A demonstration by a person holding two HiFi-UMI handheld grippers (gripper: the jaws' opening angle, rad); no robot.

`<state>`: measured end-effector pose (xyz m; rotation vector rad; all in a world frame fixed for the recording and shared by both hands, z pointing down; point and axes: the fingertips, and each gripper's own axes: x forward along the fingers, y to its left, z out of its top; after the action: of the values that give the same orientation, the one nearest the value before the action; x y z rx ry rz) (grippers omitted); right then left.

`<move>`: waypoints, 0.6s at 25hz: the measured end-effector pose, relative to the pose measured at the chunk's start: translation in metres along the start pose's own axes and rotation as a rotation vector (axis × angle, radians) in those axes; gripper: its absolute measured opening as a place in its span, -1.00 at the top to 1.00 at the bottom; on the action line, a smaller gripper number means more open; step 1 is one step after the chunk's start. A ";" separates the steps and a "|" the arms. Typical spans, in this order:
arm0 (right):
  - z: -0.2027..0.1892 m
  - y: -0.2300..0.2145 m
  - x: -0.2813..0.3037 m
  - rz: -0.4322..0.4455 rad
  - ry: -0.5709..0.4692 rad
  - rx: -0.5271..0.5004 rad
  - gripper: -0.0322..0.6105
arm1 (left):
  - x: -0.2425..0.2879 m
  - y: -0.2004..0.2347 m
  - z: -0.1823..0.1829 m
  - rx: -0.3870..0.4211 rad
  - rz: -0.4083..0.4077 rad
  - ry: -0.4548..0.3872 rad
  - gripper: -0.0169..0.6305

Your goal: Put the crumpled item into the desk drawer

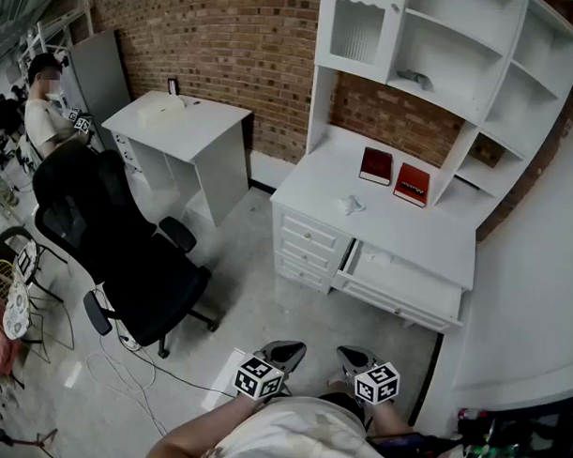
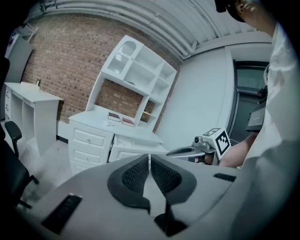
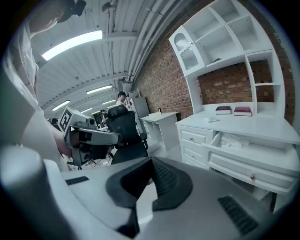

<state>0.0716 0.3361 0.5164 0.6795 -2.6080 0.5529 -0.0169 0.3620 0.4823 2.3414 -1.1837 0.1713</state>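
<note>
A small white crumpled item [image 1: 351,205] lies on the white desk's top [image 1: 316,182], left of two red books [image 1: 375,165]. Below the top, the wide middle drawer [image 1: 402,279] stands pulled out, and something pale lies inside it [image 3: 234,139]. My left gripper [image 1: 288,347] and right gripper [image 1: 350,353] hang side by side low in the head view, well short of the desk, both shut with nothing held. The left gripper view shows its jaws [image 2: 149,161] pressed together. In the right gripper view the jaws [image 3: 151,164] are shut too, with the crumpled item [image 3: 212,120] far ahead.
A black office chair [image 1: 117,246] stands left of the desk, with cables [image 1: 122,368] on the floor by it. A second white desk [image 1: 182,126] sits against the brick wall. A person [image 1: 42,102] stands at the far left. A wall rises at the right.
</note>
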 end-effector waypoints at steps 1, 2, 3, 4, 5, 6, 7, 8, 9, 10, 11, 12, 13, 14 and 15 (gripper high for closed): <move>0.001 -0.001 0.000 0.002 0.000 -0.003 0.83 | 0.001 0.000 0.002 0.003 0.002 -0.002 0.85; 0.002 -0.003 -0.001 0.004 0.000 -0.005 0.83 | 0.003 0.001 0.005 0.006 0.004 -0.005 0.85; 0.003 -0.005 -0.001 0.005 0.000 -0.007 0.83 | 0.004 0.001 0.006 0.009 0.005 -0.006 0.85; 0.004 -0.006 -0.002 0.004 -0.002 -0.007 0.83 | 0.005 0.001 0.008 0.011 0.005 -0.007 0.84; 0.004 -0.008 -0.003 0.001 -0.004 -0.005 0.83 | 0.006 0.000 0.008 0.012 0.005 -0.007 0.85; 0.005 -0.010 -0.004 -0.003 -0.007 -0.003 0.83 | 0.007 0.000 0.009 0.013 0.003 -0.005 0.85; 0.005 -0.012 -0.006 -0.007 -0.011 0.000 0.83 | 0.009 0.000 0.008 0.013 0.001 -0.003 0.85; 0.006 -0.013 -0.007 -0.011 -0.014 0.003 0.83 | 0.010 0.000 0.008 0.013 0.000 -0.001 0.85; 0.006 -0.014 -0.007 -0.013 -0.016 0.005 0.83 | 0.010 -0.001 0.008 0.013 -0.002 0.001 0.85; 0.006 -0.014 -0.007 -0.015 -0.019 0.005 0.83 | 0.011 -0.001 0.008 0.014 -0.004 0.003 0.85; 0.006 -0.015 -0.007 -0.017 -0.021 0.005 0.83 | 0.012 -0.001 0.008 0.016 -0.005 0.004 0.85; 0.006 -0.016 -0.007 -0.020 -0.023 0.003 0.83 | 0.013 -0.001 0.009 0.017 -0.006 0.004 0.85; 0.006 -0.016 -0.007 -0.024 -0.023 0.001 0.83 | 0.013 0.000 0.009 0.018 -0.006 0.003 0.85; 0.006 -0.017 -0.006 -0.028 -0.023 0.001 0.83 | 0.013 0.001 0.009 0.017 -0.006 0.003 0.85; 0.006 -0.018 -0.005 -0.033 -0.024 0.003 0.83 | 0.012 0.002 0.010 0.015 -0.004 0.004 0.85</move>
<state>0.0834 0.3210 0.5136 0.7334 -2.6134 0.5425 -0.0124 0.3474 0.4790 2.3553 -1.1800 0.1836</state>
